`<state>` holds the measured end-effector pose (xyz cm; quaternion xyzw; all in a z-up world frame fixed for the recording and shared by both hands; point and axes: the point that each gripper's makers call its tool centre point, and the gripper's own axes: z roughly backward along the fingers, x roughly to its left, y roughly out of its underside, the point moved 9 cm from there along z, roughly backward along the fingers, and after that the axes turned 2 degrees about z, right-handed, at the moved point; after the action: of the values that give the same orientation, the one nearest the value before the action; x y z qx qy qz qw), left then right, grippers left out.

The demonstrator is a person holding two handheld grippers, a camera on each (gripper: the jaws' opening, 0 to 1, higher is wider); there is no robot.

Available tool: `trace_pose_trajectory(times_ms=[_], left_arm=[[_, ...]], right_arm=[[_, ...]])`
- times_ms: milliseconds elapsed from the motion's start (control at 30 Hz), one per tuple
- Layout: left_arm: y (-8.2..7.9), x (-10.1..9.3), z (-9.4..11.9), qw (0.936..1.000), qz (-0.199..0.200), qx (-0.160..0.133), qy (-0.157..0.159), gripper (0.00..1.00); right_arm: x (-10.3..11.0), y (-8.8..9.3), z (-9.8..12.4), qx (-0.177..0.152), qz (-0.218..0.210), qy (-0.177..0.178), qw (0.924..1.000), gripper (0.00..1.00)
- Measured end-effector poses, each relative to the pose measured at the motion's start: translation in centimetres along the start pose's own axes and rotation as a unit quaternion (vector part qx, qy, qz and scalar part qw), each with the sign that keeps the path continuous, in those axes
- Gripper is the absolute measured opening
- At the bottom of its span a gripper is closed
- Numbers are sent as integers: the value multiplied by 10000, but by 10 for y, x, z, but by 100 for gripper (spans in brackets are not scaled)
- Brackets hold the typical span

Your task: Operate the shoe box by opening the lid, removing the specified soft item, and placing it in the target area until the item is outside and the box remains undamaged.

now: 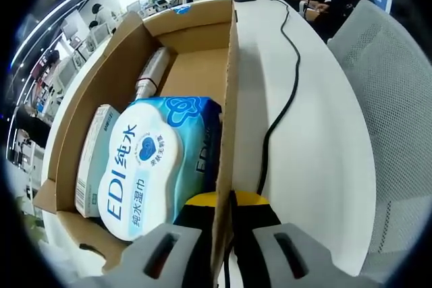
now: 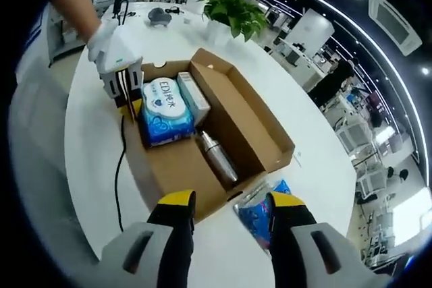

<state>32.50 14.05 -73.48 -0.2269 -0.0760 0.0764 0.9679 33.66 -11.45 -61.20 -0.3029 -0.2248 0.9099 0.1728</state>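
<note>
Left gripper view: left gripper [image 1: 223, 234] sits astride the box [image 1: 202, 72] side wall, 1 jaw inside, 1 outside, pinching the cardboard wall [image 1: 233, 99] between its yellow tips. Lid already open. Wet wipes pack [image 1: 158, 160] lies inside at the near end, just beside the held wall, touching a small white carton [image 1: 94, 160] on its left. A metal bottle [image 1: 150, 75] lies further in, along the left side. Outside the wall, a black cable [image 1: 280, 112] runs across the white table [image 1: 324, 153]; a grey mesh chair back [image 1: 398, 112] sits at right.

Right gripper view: right gripper [image 2: 226, 210] hovers spread, holding nothing, jaws either side of the box's near corner. The left gripper [image 2: 121, 75], held by a gloved hand [image 2: 108, 42], shows at the box's far-left edge beside the wipes pack [image 2: 162, 109]. Bottle [image 2: 217, 156] lies between the wipes and the right gripper. A blue patterned packet [image 2: 260, 210] lies on the table just outside the near corner; a potted plant [image 2: 233, 11] stands far off.

Judgement: the step in hand is reaching in for the soft pack. Keep the wall grip light so the cardboard isn't creased, pass over the bottle, pinch the pack across its width, and lift straight up. The bottle and white carton crowd the pack; the cable could snag.
</note>
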Motion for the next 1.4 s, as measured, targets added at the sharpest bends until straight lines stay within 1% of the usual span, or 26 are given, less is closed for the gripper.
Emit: trace_pose_trajectory(times_ms=[133,367,500,600,767,833,900,1033,1167,1233,1267,1300,1333,1400], left_arm=[[0,0,0,10000,-3,-1,0,4],[0,0,0,10000,-8,-4,-5,4],[0,0,0,10000,-15,-8,-10,4],[0,0,0,10000,0,-1,-2,4],[0,0,-1,10000,0,0,-1,4],[0,0,-1,10000,-1,-1,-5,4],[0,0,-1,10000,1,0,-4,4],[0,-1,-1,10000,-7,-4,-7,4],[0,-1,-1,10000,-10,-4,-6,4],[0,0,-1,10000,-7,-3,-4,4],[0,0,-1,10000,-5,1,1,4],[0,0,-1,10000,-5,1,3,4],[0,0,-1,10000,-6,1,4,4],[0,0,-1,10000,-21,-5,8,4]], right_arm=[[1,-6,-4,-27,136,-45,9999,40],[2,-12,-11,-47,185,-107,9998,40],[1,-13,-18,-26,316,-55,9995,49],[2,-14,-22,20,393,-76,9992,46],[4,-12,-30,74,443,-202,9988,46],[3,-11,-34,126,434,-216,9987,47],[2,-9,-38,197,417,-231,9987,51],[4,-10,-41,188,430,-226,9986,48],[6,-12,-47,187,471,-243,9984,47],[6,-12,-50,158,556,-212,9981,44],[5,-13,-51,219,650,-113,9976,44],[1,-13,-52,270,797,114,9964,46],[2,-13,-54,310,889,99,9955,48],[5,-15,-56,185,852,-73,9962,45]])
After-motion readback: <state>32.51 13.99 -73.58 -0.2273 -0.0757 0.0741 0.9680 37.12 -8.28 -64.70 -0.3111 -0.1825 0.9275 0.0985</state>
